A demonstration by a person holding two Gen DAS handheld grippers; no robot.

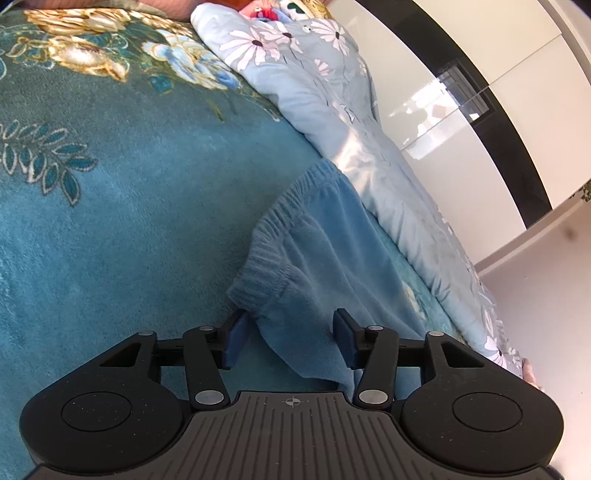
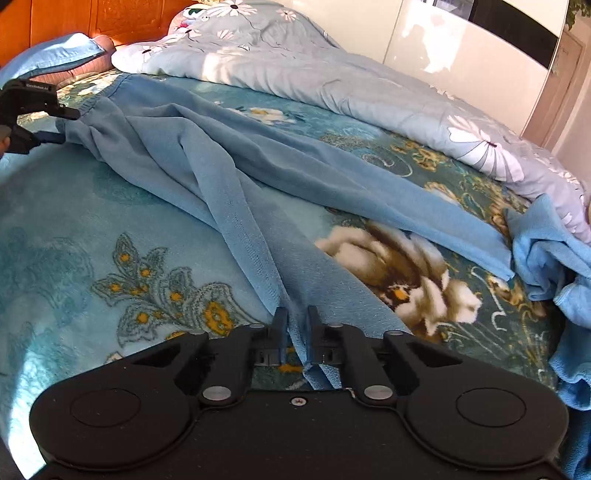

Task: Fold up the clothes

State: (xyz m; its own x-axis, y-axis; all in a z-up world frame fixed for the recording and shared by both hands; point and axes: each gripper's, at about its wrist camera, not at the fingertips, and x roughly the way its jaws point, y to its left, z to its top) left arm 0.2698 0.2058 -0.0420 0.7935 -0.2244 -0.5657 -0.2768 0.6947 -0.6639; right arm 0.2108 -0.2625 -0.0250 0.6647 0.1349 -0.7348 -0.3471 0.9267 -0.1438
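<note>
A pair of light blue fleece trousers [image 2: 229, 162] lies stretched across the teal floral blanket [image 2: 74, 229]. In the left wrist view its elastic waistband [image 1: 280, 243] lies just ahead of my left gripper [image 1: 291, 332], whose jaws stand wide open on either side of the waist corner. The left gripper also shows in the right wrist view [image 2: 62, 125], open at the waistband. My right gripper [image 2: 295, 325] is shut on the hem of the near trouser leg. The other leg [image 2: 424, 210] runs off to the right.
A grey-blue quilt with white daisies [image 2: 332, 74] is bunched along the far side of the bed. A second light blue garment [image 2: 546, 258] is crumpled at the right. A glossy white wardrobe [image 1: 517, 110] stands beyond the bed. A wooden headboard [image 2: 92, 18] is at the back left.
</note>
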